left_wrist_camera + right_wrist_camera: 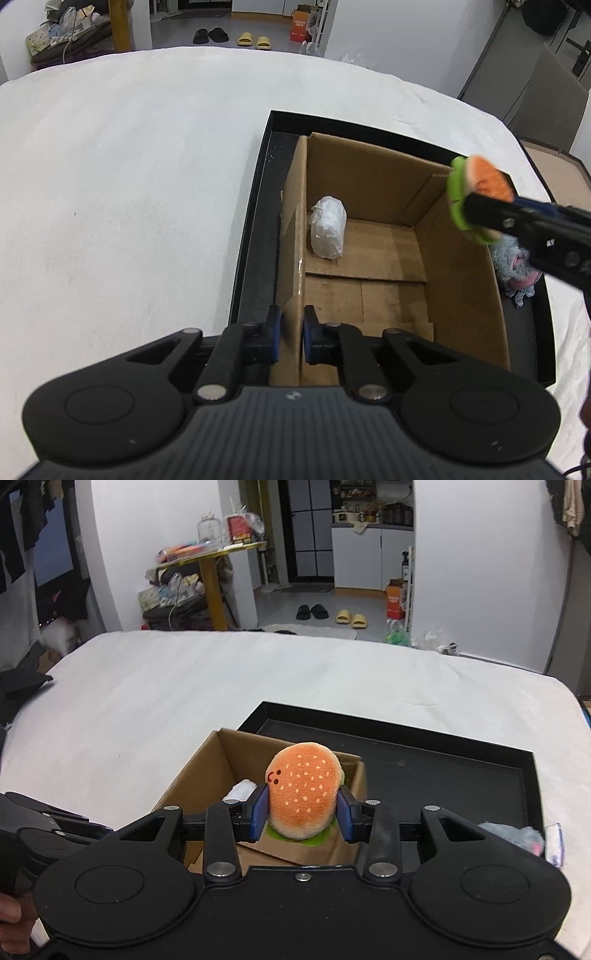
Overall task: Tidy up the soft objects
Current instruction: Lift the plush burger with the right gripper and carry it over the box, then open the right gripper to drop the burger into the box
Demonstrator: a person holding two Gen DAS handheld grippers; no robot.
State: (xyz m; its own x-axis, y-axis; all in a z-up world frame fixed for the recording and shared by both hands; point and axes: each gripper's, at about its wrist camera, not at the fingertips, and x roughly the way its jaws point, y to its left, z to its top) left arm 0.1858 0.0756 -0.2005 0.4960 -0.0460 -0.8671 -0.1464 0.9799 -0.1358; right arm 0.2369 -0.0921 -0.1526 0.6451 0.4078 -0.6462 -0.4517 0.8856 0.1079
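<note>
Right gripper [302, 814] pinches burger plush [303, 790] above cardboard box [461, 280] rim. Left gripper [291, 334] clamps box wall, steadying. Carry plush inward past rim, release beside white bundle [328, 227].

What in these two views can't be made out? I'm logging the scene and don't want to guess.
- Grey-pink plush toy: in the left wrist view the right gripper and the cardboard box wall cover most of it; in the right wrist view it is mostly behind the gripper body.
- Plush burger: underside hidden in both views.
- White bundle: contents unreadable; the right wrist view shows only a sliver.
- Box floor beneath the burger: hidden, right wrist view.
</note>
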